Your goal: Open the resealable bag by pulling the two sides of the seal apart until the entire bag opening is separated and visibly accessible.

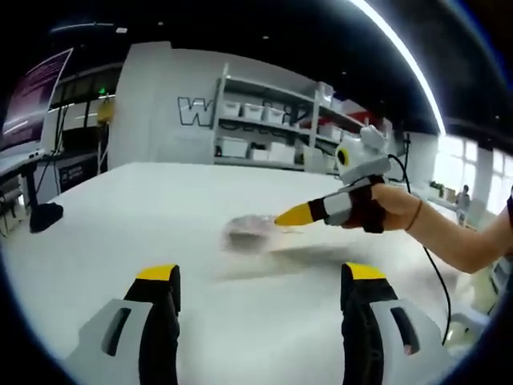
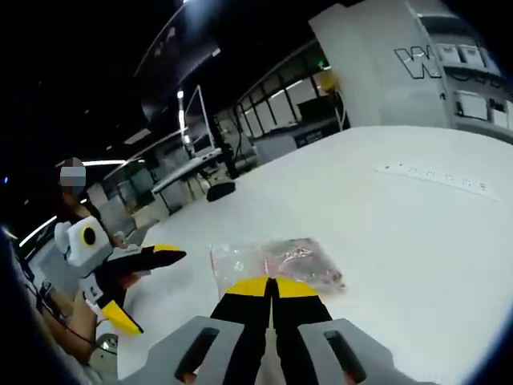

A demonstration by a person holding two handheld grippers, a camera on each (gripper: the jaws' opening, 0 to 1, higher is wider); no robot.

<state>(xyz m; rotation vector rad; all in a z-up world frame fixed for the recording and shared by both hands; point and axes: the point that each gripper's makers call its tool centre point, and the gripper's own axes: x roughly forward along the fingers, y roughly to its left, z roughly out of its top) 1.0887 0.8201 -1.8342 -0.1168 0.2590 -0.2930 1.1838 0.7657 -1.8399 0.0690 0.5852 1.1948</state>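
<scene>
Counted 1 resealable bag, clear plastic with pinkish contents, lying flat on 1 broad white table, and 2 handheld grippers. In the right gripper view, right gripper with its 2 yellow-tipped jaws pressed together, clenched, tips at the bag's near edge; impossible to tell whether any plastic was pinched between them. In the same view, left gripper off to the left near the table's edge, jaws spread wide apart, released, well apart from the bag. In the left gripper view, same left gripper with jaws parted over bare tabletop, the bag blurred further ahead, and the right gripper reaching in from the right, held by a hand, tips touching or just beside the bag. Plenty of bare table on all sides of the bag. Shelving with white bins beyond the far table edge; 1 pale strip lying well apart from the bag.
</scene>
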